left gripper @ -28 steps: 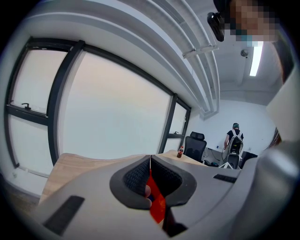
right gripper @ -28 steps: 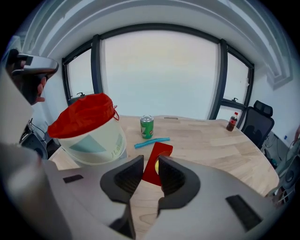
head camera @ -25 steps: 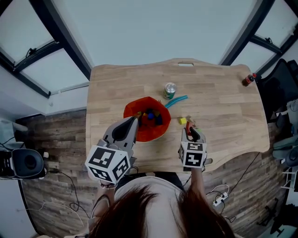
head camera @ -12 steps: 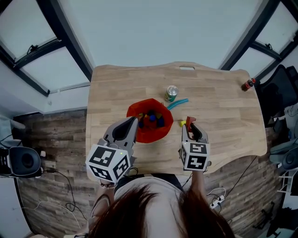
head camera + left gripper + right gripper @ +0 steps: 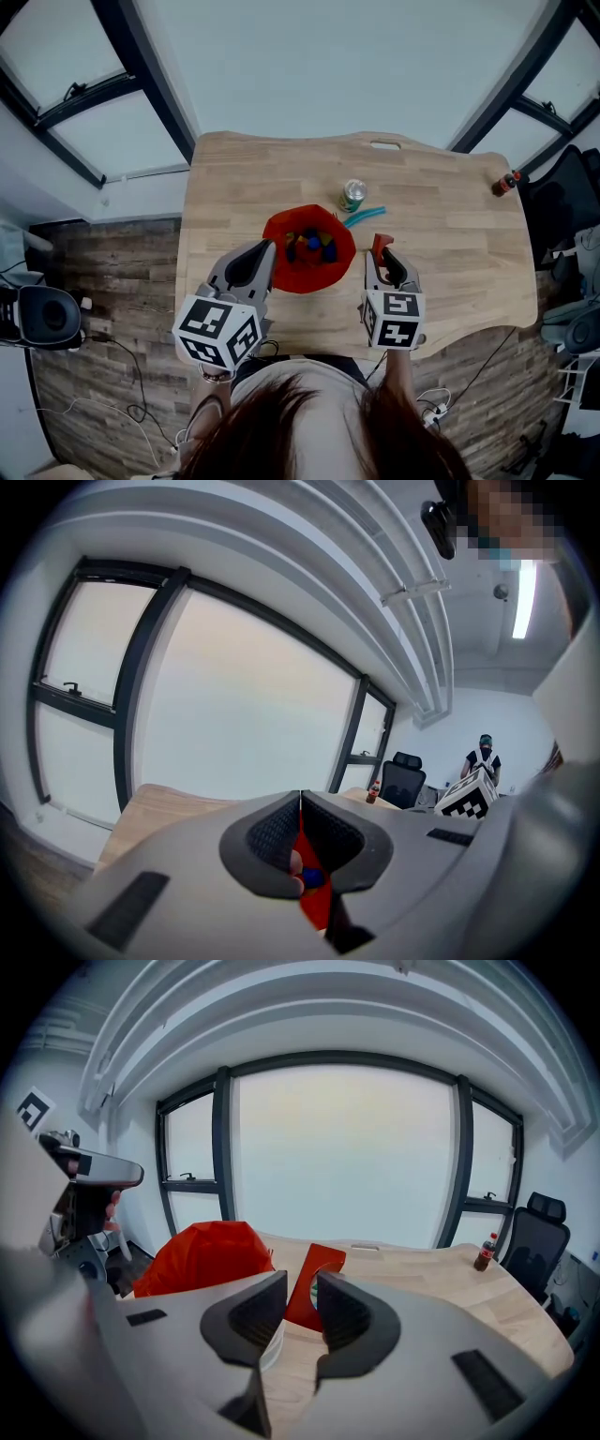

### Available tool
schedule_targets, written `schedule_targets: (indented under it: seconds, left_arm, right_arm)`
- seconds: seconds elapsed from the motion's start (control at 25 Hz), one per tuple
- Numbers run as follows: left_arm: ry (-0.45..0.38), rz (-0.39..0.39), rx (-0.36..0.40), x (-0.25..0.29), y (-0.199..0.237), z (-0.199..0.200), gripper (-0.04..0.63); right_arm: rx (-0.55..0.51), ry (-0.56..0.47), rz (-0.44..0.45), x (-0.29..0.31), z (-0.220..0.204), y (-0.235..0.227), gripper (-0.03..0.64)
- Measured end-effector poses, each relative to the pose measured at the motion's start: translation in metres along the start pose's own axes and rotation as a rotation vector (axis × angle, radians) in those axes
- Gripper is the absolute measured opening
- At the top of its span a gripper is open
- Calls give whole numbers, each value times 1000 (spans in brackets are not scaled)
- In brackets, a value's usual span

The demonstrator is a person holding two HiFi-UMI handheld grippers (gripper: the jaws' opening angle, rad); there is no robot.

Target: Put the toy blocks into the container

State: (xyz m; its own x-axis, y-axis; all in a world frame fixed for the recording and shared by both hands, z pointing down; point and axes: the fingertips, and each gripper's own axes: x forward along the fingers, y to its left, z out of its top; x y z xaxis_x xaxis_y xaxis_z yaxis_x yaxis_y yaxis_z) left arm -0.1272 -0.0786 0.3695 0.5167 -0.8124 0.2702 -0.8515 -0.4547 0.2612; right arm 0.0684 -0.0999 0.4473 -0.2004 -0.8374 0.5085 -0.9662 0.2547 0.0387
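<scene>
Counter (image 5: 450,216): carries the red container (image 5: 309,277) at its middle.
Red container: we note coloured blocks (image 5: 309,246) already inside. The left hand-held gripper (image 5: 265,251) is clamped on its near rim.
Right hand-held gripper (image 5: 380,257): closed on the red block (image 5: 378,244). We find it has lifted off the counter within the last second.
Red block: held in the air just right of the container, not yet over it. We judge the pick-up done, with the carry and release still outstanding.

Head view looks steeply down on the surface (image 5: 450,216); both gripper views look low along their jaws; all show the container (image 5: 314,278).
</scene>
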Motion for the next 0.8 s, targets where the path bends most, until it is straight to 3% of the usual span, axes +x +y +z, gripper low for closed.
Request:
schedule_targets:
  seconds: [0.8]
  left_arm:
    - [-19,108,-40,-18,32,-1,11]
  right_arm:
    - [-42,-64,161,12,40,50,110]
